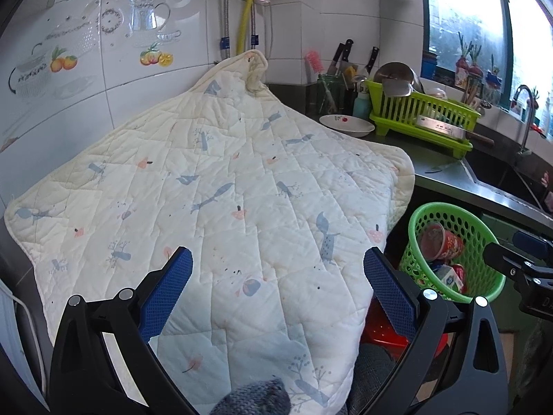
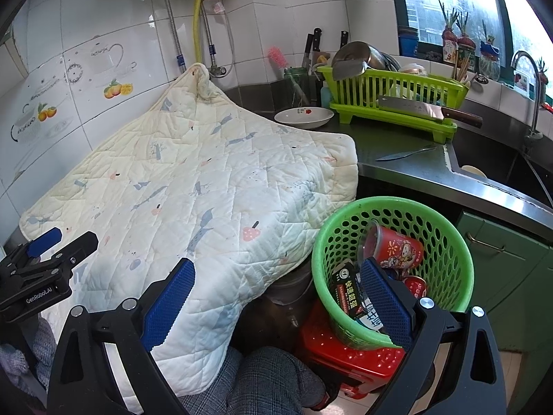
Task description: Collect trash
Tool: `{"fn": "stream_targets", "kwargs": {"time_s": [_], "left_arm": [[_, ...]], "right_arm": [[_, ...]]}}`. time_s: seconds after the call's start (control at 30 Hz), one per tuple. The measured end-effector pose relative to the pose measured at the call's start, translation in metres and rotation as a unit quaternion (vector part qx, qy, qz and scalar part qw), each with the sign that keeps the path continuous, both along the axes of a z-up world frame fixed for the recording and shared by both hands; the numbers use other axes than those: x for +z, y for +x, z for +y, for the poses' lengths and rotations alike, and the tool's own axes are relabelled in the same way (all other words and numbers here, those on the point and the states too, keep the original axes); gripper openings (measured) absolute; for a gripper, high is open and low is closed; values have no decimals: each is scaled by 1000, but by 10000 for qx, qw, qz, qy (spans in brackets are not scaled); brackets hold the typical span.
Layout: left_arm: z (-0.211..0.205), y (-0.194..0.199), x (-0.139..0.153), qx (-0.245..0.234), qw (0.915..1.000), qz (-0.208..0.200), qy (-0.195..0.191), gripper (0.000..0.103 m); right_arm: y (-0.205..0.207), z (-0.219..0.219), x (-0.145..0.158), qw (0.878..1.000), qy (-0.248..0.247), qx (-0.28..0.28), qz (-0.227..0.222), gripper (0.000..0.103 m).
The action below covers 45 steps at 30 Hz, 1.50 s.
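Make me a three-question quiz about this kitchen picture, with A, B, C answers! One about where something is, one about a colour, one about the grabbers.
1. Where does the round green plastic mesh basket stand?
A. in the sink
B. on the red plastic stool
C. on the quilted white cloth

2. What colour is the plastic dish rack on the counter?
A. lime green
B. blue
C. orange

3. How are the jaws of the right gripper?
A. shut on a cup
B. shut on nothing
C. open and empty

Answers:
1. B, the red stool shows right beneath the basket.
2. A, its slats are bright lime green.
3. C, the blue pads stand wide apart with nothing between them.
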<state>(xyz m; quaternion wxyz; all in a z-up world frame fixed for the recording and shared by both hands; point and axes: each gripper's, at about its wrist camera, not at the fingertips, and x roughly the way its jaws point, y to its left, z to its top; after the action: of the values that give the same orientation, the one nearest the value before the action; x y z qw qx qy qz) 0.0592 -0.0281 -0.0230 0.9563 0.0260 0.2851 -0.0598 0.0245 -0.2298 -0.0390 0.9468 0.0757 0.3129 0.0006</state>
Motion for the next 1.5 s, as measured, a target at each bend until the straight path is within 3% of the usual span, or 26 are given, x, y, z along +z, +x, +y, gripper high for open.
{"fn": "stream_targets", "kwargs": {"time_s": [0.23, 0.63, 0.83, 1.5], "left_arm": [[-17, 1, 13, -135, 9995, -257, 85, 98], [-26, 3, 15, -396, 9990, -168, -112, 98], [-25, -4, 16, -392, 9981, -459, -77, 98], [-26, -1, 17, -385, 9986, -366, -76, 98]], "right_arm": [[-2, -7, 2, 9999, 49, -138, -51, 93], [-1, -11, 1, 9998, 94, -144, -31, 93], [0, -10, 1, 9998, 89, -151, -30, 93], [-2, -10, 6, 9995, 16, -256, -197, 93]]}}
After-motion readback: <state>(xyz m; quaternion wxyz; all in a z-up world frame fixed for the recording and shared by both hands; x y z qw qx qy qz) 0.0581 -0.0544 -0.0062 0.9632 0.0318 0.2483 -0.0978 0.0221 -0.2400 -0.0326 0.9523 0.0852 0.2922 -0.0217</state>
